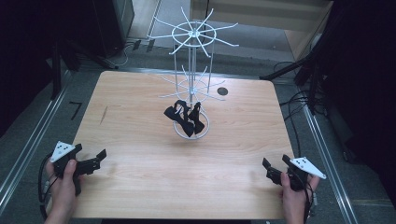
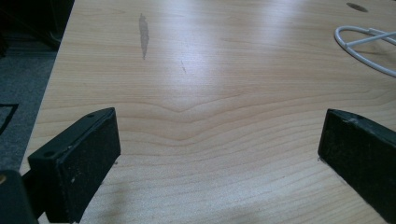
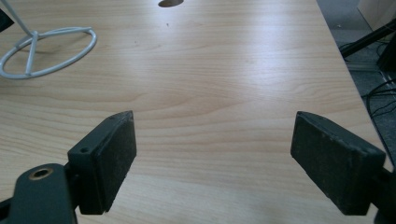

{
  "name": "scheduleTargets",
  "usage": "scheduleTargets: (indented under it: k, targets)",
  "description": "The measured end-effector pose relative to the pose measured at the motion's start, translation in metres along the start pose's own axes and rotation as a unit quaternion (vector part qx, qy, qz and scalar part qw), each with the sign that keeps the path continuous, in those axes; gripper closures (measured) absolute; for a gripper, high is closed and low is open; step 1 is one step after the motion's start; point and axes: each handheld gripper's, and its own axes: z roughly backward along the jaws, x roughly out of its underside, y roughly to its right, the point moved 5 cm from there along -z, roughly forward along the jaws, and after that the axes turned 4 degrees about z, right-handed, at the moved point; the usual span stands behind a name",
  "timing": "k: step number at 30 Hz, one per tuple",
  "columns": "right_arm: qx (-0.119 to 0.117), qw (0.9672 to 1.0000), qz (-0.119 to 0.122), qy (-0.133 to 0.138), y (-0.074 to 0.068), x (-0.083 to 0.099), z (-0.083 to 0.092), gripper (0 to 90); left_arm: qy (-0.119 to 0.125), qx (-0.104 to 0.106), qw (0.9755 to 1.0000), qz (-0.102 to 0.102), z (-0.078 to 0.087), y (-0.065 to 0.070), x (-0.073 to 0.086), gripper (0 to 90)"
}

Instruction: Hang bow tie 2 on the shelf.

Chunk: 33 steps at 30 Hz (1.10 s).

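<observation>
Your left gripper (image 1: 89, 158) sits at the near left corner of the wooden table (image 1: 140, 158), held in your left hand (image 1: 63, 179), and its jaws stand wide apart with nothing between them but bare wood. In the left gripper view (image 2: 219, 140) the two black pads frame open tabletop, with a grey smudge (image 2: 144, 35) farther up the boards.

Your right gripper (image 1: 274, 166) rests at the near right corner in your right hand (image 1: 294, 193), and its jaws are likewise spread, holding nothing. The right gripper view (image 3: 212, 156) shows the same: pads well apart over plain wood.

Between you and the far edge, at the middle of the table, stands a white wire display rack (image 1: 192, 56) on a ring base (image 1: 192, 133), with spoked hooks at two levels. Black bow ties (image 1: 184, 116) hang low on it, just above the base. The base ring shows at the upper right of the left gripper view (image 2: 364, 44) and the upper left of the right gripper view (image 3: 46, 49). Both grippers are well apart from the rack, with open table between.

A small dark round hole (image 1: 222, 91) lies in the tabletop beyond the rack, to its right. Cables (image 1: 299, 100) trail on the floor off the right side.
</observation>
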Motion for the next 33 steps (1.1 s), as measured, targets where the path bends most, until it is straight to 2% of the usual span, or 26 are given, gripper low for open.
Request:
scheduleTargets:
  k: [5, 12, 23, 29, 33]
  targets:
    - [0.008, 0.9999, -0.010, 0.001, 0.013, 0.006, 0.008, 14.9, 0.000, 0.000, 1.0000, 0.000, 0.000, 0.000, 0.000, 0.0]
    - [0.012, 0.9998, -0.013, 0.003, 0.022, 0.011, 0.016, 15.0, 0.000, 0.000, 1.0000, -0.001, 0.000, 0.000, 0.000, 0.0]
    - [0.019, 0.9992, -0.035, 0.009, 0.046, 0.024, 0.033, 17.1, -0.001, 0.001, 1.0000, 0.000, 0.000, 0.000, 0.000, 0.0]
    - [0.014, 0.9985, -0.049, 0.018, 0.050, 0.027, 0.039, 17.9, -0.001, 0.000, 1.0000, 0.000, 0.000, 0.000, 0.000, 0.0]
    - [0.012, 0.9988, -0.046, 0.016, 0.049, 0.027, 0.039, 18.4, -0.002, 0.001, 1.0000, 0.001, 0.000, 0.000, 0.000, 0.0]
